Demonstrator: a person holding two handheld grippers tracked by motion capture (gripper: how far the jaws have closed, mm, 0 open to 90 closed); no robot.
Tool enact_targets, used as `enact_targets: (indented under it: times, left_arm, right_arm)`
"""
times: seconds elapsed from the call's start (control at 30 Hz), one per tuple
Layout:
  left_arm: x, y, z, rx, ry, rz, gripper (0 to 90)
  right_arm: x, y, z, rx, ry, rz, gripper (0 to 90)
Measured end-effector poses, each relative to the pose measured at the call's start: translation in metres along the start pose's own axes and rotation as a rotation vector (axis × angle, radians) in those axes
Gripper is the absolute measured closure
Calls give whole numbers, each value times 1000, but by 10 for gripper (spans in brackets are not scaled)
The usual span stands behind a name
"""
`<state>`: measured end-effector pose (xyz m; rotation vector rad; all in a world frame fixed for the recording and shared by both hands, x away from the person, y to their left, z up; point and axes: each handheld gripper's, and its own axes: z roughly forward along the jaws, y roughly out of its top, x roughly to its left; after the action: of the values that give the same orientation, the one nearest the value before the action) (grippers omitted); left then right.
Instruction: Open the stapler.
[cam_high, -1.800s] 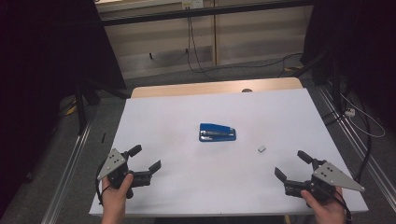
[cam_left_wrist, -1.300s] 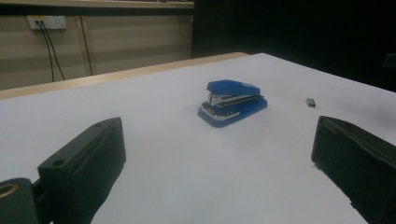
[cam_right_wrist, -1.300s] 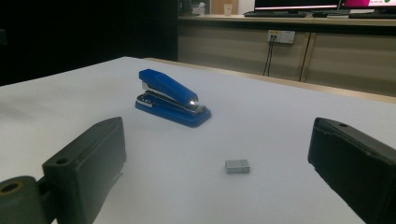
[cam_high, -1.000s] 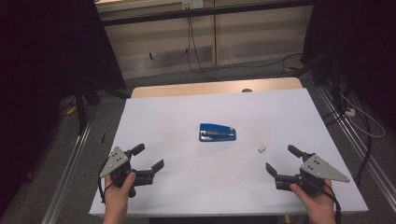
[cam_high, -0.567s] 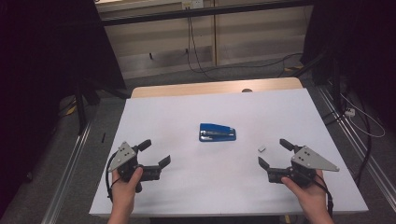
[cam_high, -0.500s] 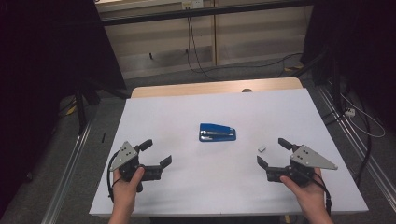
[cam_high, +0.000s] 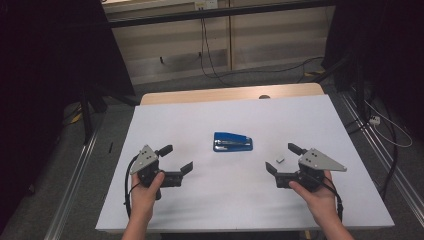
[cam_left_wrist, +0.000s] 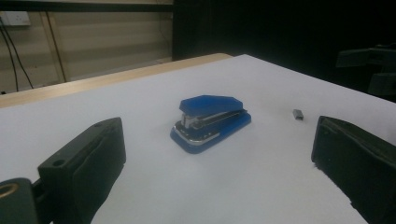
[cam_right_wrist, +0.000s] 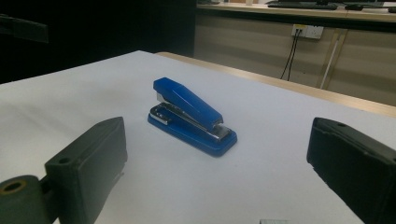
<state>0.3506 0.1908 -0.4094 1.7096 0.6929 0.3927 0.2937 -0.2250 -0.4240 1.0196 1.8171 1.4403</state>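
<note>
Both tongs (cam_high: 177, 157) (cam_high: 280, 159) spread and empty, blue stapler (cam_high: 233, 142) between, small grey block (cam_right_wrist: 274, 221) cut off by frame edge

White-topped table (cam_high: 300, 115), grey floor (cam_high: 240, 82), beige panelled wall (cam_high: 260, 30), dangling cables (cam_high: 207, 40)

A: What do the tools look like?
B: Each gripper, left (cam_high: 175, 158) and right (cam_high: 283, 158), is black, with two blocky padded jaws, a grey triangular plate on top and a black cable behind. Arms are bare, no sleeves.
</note>
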Motion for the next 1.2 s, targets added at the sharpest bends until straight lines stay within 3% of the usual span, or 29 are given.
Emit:
enact_targets:
  times: [0.4, 1.0, 1.2]
  left_arm:
    - [3, 5, 19, -1, -14, -15, 31]
    - [5, 12, 52, 21, -15, -6, 32]
    - [8, 13, 56, 19, -11, -22, 33]
  right_arm:
    - [6, 3, 23, 17, 22, 20, 48]
    - [4, 6, 42, 35, 29, 41, 53]
    - [5, 6, 47, 39, 30, 45, 52]
